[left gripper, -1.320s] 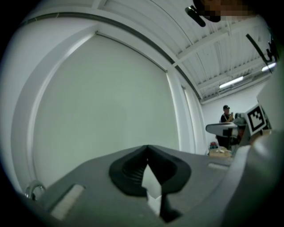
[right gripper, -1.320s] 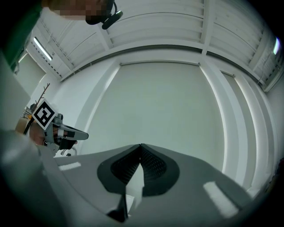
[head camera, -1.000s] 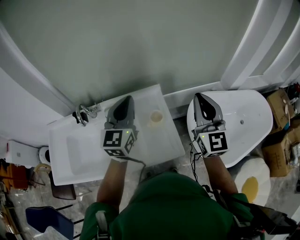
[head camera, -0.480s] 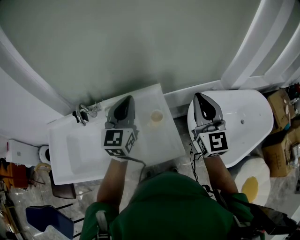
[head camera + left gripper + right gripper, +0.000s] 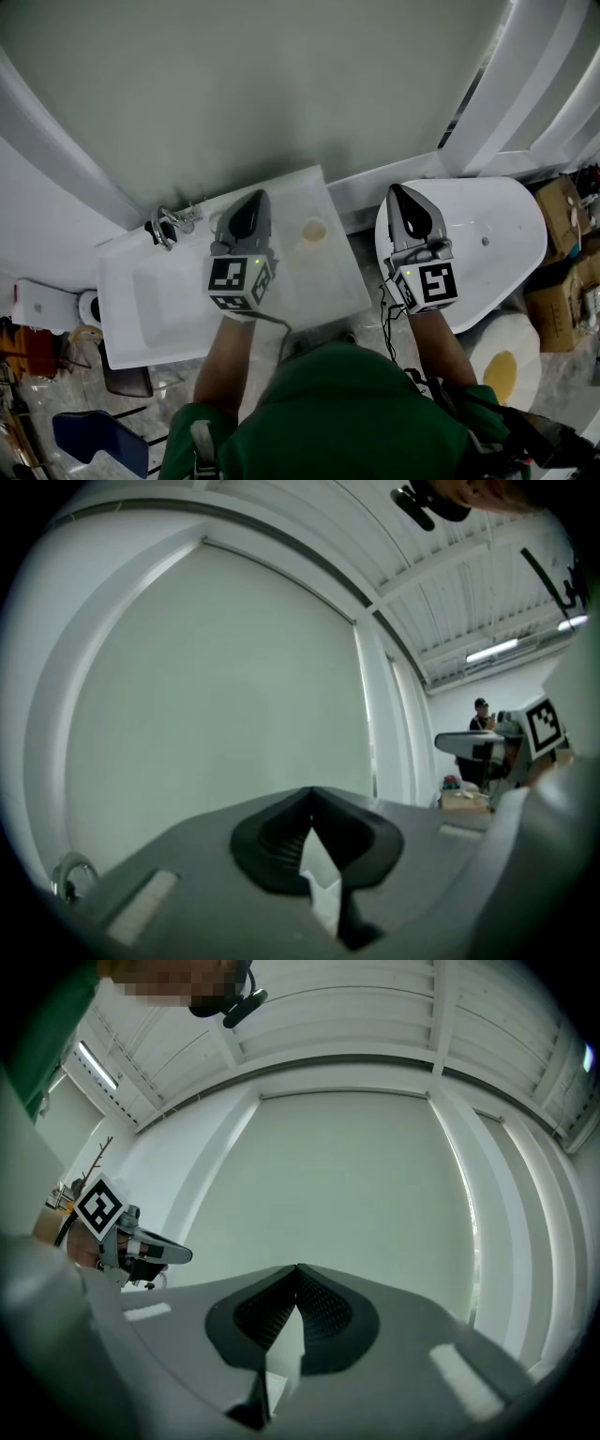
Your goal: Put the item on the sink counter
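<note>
Left claw [image 5: 251, 201] closed, empty, above table [image 5: 342, 286]. Right claw [image 5: 403, 197] closed, empty, above white basin [image 5: 502, 234]. Round item [image 5: 312, 231] on table.

The person wears a green top [image 5: 347, 403]. The left tongs [image 5: 251, 202] and right tongs [image 5: 401, 199] are grey with black pads [image 5: 246, 217], each carrying a black-and-white marker cube [image 5: 236, 281].
</note>
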A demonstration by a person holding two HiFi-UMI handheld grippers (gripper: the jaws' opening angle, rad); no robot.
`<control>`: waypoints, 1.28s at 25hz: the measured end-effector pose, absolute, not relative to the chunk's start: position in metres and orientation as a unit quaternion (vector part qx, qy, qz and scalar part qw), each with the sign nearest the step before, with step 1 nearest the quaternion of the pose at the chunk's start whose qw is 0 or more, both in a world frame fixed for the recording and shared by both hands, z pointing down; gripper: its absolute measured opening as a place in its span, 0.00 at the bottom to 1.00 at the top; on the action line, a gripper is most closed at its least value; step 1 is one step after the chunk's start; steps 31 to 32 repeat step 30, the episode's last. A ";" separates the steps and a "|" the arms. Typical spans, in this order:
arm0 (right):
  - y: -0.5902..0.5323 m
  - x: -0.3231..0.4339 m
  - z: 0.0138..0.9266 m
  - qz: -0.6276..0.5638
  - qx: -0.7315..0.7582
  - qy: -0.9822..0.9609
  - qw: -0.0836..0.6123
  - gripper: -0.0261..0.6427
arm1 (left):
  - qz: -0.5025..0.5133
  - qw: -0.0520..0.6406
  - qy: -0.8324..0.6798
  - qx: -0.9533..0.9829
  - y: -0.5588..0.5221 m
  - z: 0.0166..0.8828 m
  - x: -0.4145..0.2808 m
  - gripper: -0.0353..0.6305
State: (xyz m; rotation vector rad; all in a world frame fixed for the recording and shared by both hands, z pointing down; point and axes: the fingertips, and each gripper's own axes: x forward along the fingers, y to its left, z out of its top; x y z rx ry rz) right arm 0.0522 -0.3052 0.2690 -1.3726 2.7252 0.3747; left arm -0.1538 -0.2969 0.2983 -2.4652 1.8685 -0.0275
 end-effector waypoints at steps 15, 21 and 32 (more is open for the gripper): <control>-0.307 0.046 0.272 0.119 -0.442 0.889 0.034 0.03 | -0.013 0.017 0.602 -0.798 -0.301 0.304 -0.158 0.05; -0.308 0.043 0.273 0.118 -0.440 0.889 0.034 0.03 | -0.015 0.016 0.605 -0.796 -0.301 0.307 -0.163 0.05; -0.312 0.036 0.276 0.115 -0.440 0.890 0.033 0.03 | -0.017 0.012 0.603 -0.797 -0.307 0.314 -0.167 0.05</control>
